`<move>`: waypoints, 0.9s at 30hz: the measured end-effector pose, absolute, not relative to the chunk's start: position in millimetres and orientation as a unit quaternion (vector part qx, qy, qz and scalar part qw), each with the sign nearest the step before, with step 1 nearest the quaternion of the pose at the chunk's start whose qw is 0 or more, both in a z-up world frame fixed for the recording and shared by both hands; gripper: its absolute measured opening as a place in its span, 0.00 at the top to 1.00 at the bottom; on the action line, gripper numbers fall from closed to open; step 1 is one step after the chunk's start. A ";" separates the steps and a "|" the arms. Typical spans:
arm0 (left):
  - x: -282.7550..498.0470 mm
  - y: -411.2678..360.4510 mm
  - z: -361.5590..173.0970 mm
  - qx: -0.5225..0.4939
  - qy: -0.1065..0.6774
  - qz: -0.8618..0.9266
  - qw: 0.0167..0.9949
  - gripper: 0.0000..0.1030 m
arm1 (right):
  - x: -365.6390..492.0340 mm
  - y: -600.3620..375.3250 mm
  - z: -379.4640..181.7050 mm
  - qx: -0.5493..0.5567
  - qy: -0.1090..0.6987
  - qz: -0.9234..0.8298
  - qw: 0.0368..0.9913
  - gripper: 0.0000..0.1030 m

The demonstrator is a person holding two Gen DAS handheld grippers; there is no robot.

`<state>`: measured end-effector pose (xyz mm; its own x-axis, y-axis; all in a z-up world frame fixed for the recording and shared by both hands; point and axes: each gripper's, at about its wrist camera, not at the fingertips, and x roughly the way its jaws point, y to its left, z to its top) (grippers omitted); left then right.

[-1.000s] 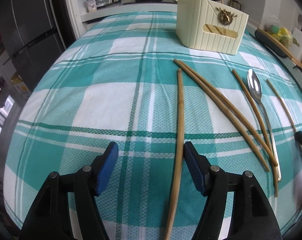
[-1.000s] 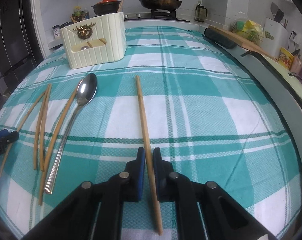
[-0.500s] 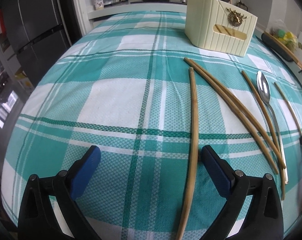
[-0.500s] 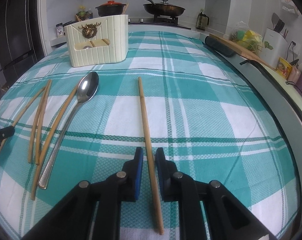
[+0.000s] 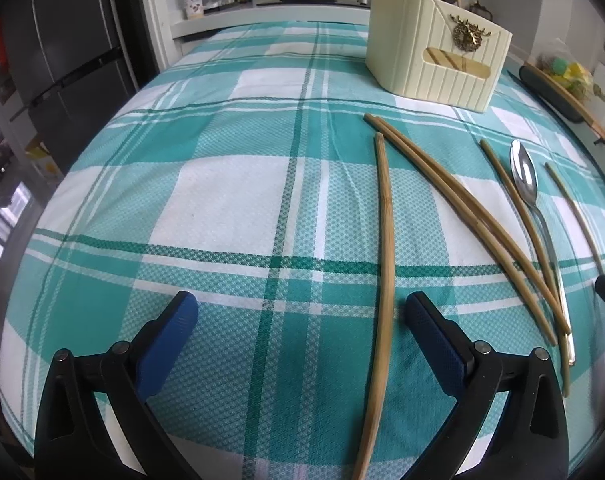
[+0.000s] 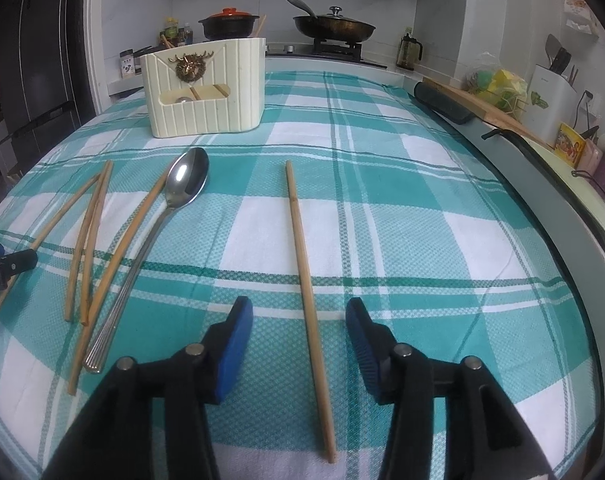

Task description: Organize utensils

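My left gripper [image 5: 300,320] is open over the checked cloth; one wooden chopstick [image 5: 384,264] lies just inside its right finger. More chopsticks [image 5: 462,216] and a steel spoon [image 5: 525,178] lie to its right. My right gripper [image 6: 298,324] is open, with a single chopstick [image 6: 302,248] lying flat on the cloth between its fingers. The spoon [image 6: 186,180] and several chopsticks [image 6: 90,232] lie to its left. The cream utensil holder [image 6: 204,88] stands at the back; it also shows in the left wrist view [image 5: 434,60].
The teal checked cloth [image 6: 382,184] covers the table. A stove with a wok [image 6: 334,26] and a pot [image 6: 228,24] is behind it. A wooden board [image 6: 486,108] lies along the right counter. A dark fridge [image 5: 62,60] stands at the left.
My right gripper has opened and let go of the chopstick, which now lies on the cloth. My left gripper has opened wider and drawn back a little.
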<state>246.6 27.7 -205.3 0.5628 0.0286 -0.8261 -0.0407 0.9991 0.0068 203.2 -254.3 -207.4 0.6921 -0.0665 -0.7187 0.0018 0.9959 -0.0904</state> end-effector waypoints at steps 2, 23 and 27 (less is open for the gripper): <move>246.8 27.6 -205.3 -0.007 0.467 0.020 0.884 0.01 | 203.5 -251.3 -208.5 -0.048 0.394 -0.015 0.918 0.52; 247.0 27.5 -205.5 -0.007 0.467 0.021 0.884 0.01 | 207.8 -257.2 -211.6 -0.022 0.408 -0.004 0.913 0.51; 246.6 27.8 -205.2 -0.007 0.467 0.020 0.884 0.01 | 207.8 -256.5 -211.7 -0.025 0.408 -0.005 0.913 0.50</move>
<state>246.6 27.8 -205.2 0.5630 0.0288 -0.8260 -0.0427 0.9991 0.0058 207.8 -256.5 -211.7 0.6672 -0.0299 -0.7443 -0.0109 0.9987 -0.0498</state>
